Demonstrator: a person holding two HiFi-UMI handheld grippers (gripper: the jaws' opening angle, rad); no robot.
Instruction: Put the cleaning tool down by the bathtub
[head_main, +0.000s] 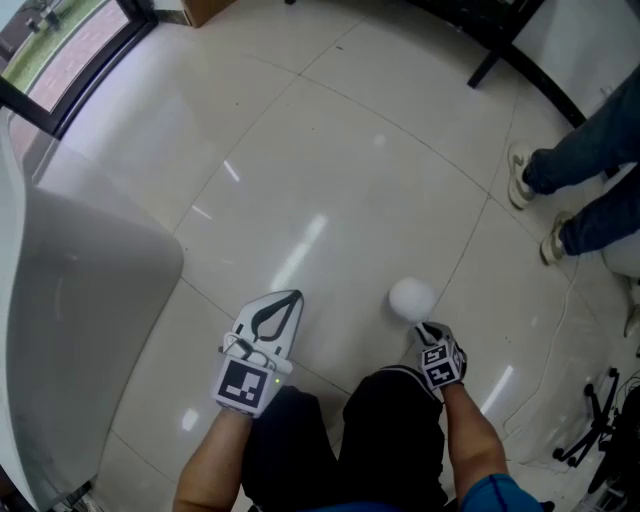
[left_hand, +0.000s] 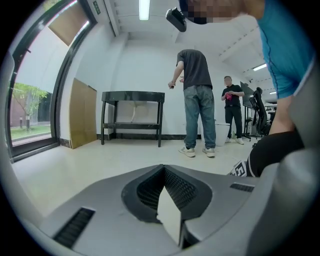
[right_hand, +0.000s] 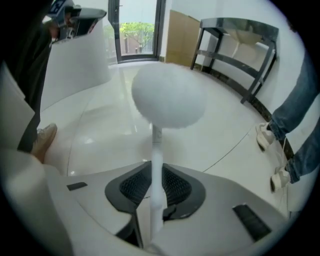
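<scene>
The cleaning tool is a white stick with a round fluffy white head (head_main: 411, 298), and it is held above the tiled floor. My right gripper (head_main: 428, 332) is shut on its thin handle (right_hand: 156, 165), which runs up between the two dark pads to the head (right_hand: 169, 97). My left gripper (head_main: 292, 298) hangs to the left of it with its jaws shut together and nothing in them; the left gripper view (left_hand: 164, 172) shows the same. The white bathtub (head_main: 80, 300) fills the left edge, well to the left of both grippers, and also shows in the right gripper view (right_hand: 75, 55).
A person's jeans and pale shoes (head_main: 575, 175) stand at the right, near thin cables (head_main: 560, 330) and a black stand (head_main: 595, 420). A black metal table (left_hand: 132, 117) and a cardboard sheet (left_hand: 82, 112) stand by the far wall. Two people (left_hand: 197, 95) stand beyond.
</scene>
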